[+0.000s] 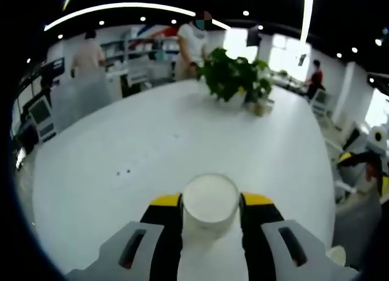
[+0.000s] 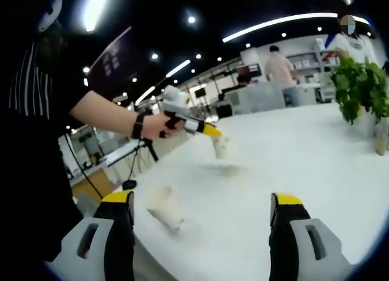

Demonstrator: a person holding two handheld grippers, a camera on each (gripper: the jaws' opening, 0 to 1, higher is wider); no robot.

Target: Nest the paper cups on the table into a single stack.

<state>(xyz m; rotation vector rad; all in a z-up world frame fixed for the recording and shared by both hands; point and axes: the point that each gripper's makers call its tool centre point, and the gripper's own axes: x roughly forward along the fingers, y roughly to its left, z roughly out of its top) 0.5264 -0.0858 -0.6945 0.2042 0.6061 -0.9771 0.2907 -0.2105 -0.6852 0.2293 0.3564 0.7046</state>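
Left tool (image 1: 211, 203) pinched a cup (image 1: 210, 202) upright above the bench (image 1: 152, 147). Right tool (image 2: 202, 207) stood spread, holding nothing. A second cup (image 2: 164, 209) lay tipped at its 10 o'clock near the bench edge. Risks: thin paper crushing under squeeze; the tipped cup rolling off if nudged.

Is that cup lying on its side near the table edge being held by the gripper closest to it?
No. The tipped white paper cup lies on the white table, left of the open, empty right gripper.
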